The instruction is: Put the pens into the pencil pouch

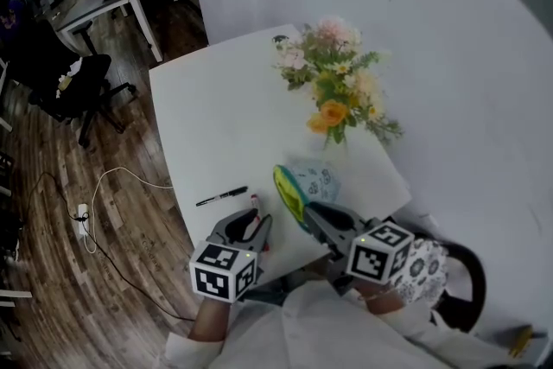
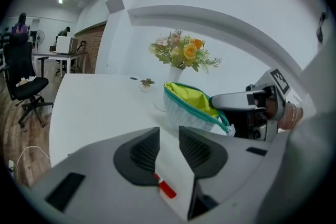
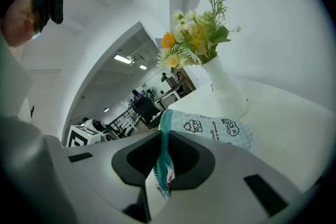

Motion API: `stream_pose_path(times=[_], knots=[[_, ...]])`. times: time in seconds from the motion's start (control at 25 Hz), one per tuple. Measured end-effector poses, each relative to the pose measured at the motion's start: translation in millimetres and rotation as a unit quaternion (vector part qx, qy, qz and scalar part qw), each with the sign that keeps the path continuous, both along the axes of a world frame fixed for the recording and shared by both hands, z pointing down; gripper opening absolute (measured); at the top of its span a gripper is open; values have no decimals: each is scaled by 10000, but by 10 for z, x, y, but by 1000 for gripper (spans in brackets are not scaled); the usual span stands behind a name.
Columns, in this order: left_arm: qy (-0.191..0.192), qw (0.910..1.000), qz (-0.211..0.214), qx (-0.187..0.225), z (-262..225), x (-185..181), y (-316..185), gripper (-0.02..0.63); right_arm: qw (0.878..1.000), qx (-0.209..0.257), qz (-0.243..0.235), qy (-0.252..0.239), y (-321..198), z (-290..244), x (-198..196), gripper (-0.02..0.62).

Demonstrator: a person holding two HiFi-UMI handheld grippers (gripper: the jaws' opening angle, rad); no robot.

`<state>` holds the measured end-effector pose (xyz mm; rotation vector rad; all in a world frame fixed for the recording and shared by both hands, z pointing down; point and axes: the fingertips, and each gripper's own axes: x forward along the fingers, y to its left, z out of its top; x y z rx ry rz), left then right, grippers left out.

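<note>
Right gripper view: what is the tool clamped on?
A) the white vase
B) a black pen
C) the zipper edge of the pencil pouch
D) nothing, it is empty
C: the right tool is shut on the teal zipper edge of the pencil pouch, which runs between its pads. The vase stands apart behind it.
</note>
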<state>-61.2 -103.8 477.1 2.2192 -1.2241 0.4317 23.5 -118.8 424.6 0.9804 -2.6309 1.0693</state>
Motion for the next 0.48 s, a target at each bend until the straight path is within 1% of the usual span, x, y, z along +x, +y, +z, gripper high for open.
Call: stream_pose_path(times=[0.24,0.36,0.48], knots=[[34,10000,26,89,-72,-27,-19,115,9968,-165,83,-782,-3,-170,-77,44],[51,9999,42,92,-79,-41,-21,115,9950,-207,48,-971,8,-218,-89,44],[52,9999,16,103,-85,-79,-33,97,9924,-275,48,-1195,5,-253,-98,44]])
